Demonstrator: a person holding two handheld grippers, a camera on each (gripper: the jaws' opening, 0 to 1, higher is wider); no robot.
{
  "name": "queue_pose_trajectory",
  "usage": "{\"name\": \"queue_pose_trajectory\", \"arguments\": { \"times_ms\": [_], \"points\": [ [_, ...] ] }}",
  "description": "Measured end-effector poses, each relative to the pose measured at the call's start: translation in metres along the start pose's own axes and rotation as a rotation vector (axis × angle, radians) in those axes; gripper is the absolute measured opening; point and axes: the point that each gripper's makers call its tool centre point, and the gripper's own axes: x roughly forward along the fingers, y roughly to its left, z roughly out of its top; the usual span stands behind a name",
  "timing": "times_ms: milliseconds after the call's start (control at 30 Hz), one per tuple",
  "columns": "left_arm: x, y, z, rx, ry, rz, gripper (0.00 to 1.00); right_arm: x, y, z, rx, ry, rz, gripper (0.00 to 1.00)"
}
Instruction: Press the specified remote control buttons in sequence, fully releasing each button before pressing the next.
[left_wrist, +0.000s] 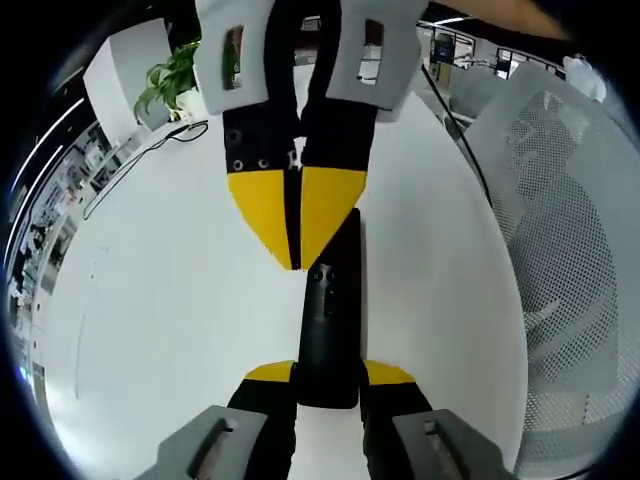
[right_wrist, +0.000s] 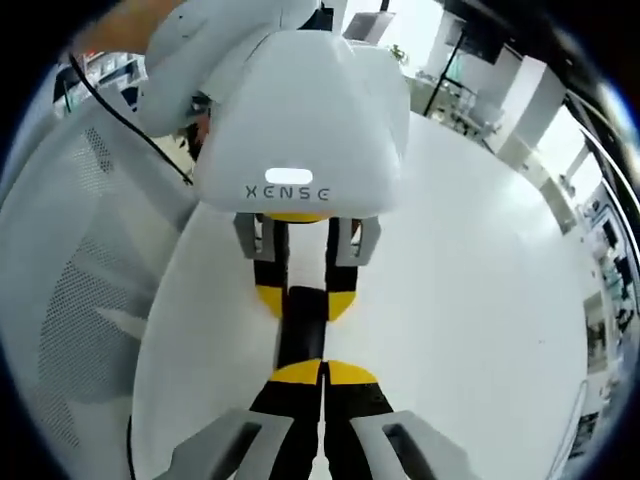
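Reference landmark: the black remote control (left_wrist: 330, 320), lying flat on the white surface (left_wrist: 150, 300).

Surroundings, left to right in the left gripper view: a thin dark cable (left_wrist: 130, 165) runs across the surface well to the left of the remote, ending near a green potted plant (left_wrist: 170, 80) at the far edge. To the right of the remote, off the surface edge, stands a white mesh chair (left_wrist: 560, 250). Nothing lies on the surface between the remote and these items.

Obstruction: the right claw (left_wrist: 298, 262) enters from the far side, and its yellow tips overlap the far left end of the remote, hiding part of it.

Orientation: the remote's long axis runs straight between the two claws, one end toward each. Its button face is up; individual buttons are too small to identify.

Left claw (left_wrist: 330, 375): clamped on the near end of the remote, one yellow tip on each long side.

Right claw (right_wrist: 322, 372), in the right gripper view: tips pressed together with no visible gap, resting at the near end of the remote (right_wrist: 300, 330). Whether they bear on a button cannot be told.
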Motion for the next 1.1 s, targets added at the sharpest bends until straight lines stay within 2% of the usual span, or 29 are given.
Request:
{"name": "queue_pose_trajectory", "arguments": {
  "times_ms": [433, 1100],
  "points": [
    [0.000, 0.001, -0.001, -0.001, -0.001, 0.000, 0.23, -0.005, -0.006, 0.007, -0.007, -0.015, -0.016, 0.00],
    [0.000, 0.001, 0.000, 0.002, -0.006, 0.000, 0.23, 0.027, 0.010, -0.006, -0.010, 0.013, 0.050, 0.00]
  ]
}}
